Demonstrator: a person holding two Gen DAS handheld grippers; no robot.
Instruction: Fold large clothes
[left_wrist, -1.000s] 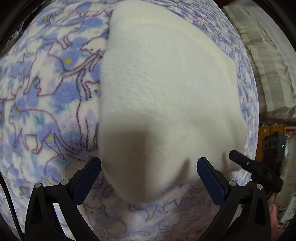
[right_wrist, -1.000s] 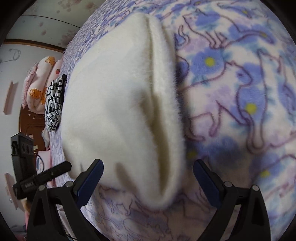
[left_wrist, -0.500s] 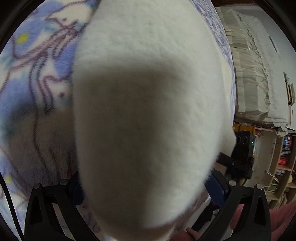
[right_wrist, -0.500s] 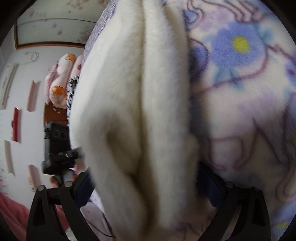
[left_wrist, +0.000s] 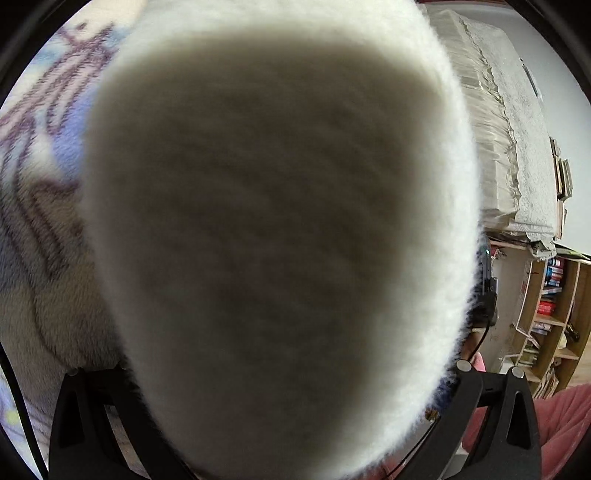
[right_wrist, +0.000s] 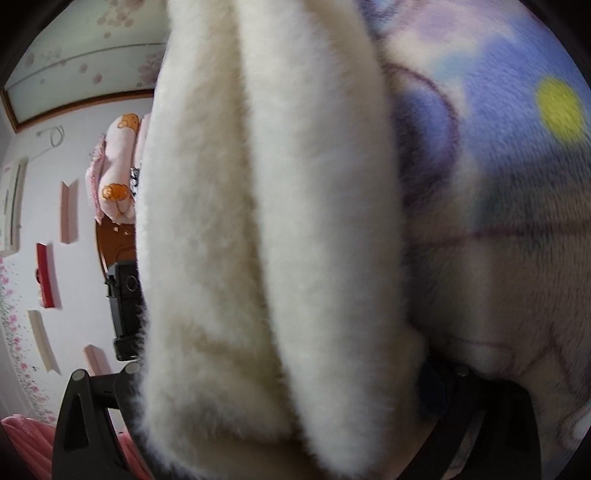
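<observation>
A folded cream fleece garment (left_wrist: 273, 229) fills the left wrist view, its near end pushed in between the two fingers of my left gripper (left_wrist: 291, 384); the fingertips are hidden by the fleece. In the right wrist view the garment's folded edge (right_wrist: 266, 240) shows as thick stacked layers reaching between the fingers of my right gripper (right_wrist: 284, 376). The jaws still stand wide on both sides. The garment lies on a blue-and-lilac cat-print blanket (right_wrist: 498, 184).
The blanket (left_wrist: 40, 155) covers the bed. A black camera device (right_wrist: 123, 306) stands beyond the garment on the left. A bookshelf (left_wrist: 550, 314) and a lace-covered stack (left_wrist: 498, 129) lie to the right. Pink pillows (right_wrist: 114, 170) sit by the wall.
Both grippers have moved forward and down onto the garment's near end, so the fleece now fills both views and covers the fingertips.
</observation>
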